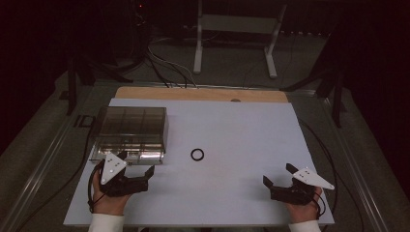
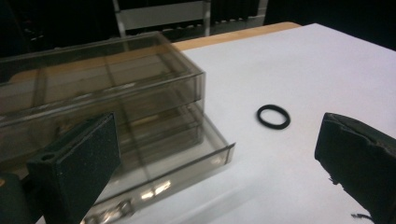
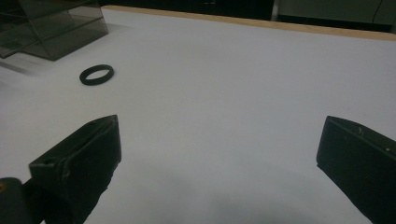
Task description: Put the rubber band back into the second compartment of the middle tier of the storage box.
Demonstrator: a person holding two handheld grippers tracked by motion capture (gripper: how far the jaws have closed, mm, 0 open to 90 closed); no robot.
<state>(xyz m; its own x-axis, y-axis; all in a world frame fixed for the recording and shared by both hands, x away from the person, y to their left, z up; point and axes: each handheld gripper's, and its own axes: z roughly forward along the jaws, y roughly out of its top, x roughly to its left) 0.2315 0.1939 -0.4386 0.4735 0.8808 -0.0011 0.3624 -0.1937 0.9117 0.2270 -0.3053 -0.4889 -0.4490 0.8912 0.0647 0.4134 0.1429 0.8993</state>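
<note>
High view: a white board (image 1: 232, 193) lies on a table. A smoky clear drawer box (image 1: 133, 125) stands at the board's left, its bottom drawer (image 1: 128, 153) pulled out toward the person. A small black ring (image 1: 197, 154) lies flat on the board just right of that drawer, apart from it. The left gripper (image 1: 138, 166), held in a hand, hovers just in front of the open drawer, jaws apart and empty. The right gripper (image 1: 278, 175) sits near the board's front right, well apart from the ring, jaws also apart and empty.

Left gripper view: the box (image 2: 93, 93) is at left with the drawer (image 2: 173, 158) sticking out. The ring (image 2: 273, 116) lies flat between the two spread jaws, farther off. It looks slightly oval, its longer axis running roughly left to right here; its hole faces straight up.

Right gripper view: the ring (image 3: 96, 74) lies far left, near the box's corner (image 3: 56, 28), outside the line of the wide-open jaws.

The likely step is picking up the ring for the drawer. To do it well, a gripper should come down from above, straddle one side of the band, one jaw inside the hole, and close gently so it does not slide away.
</note>
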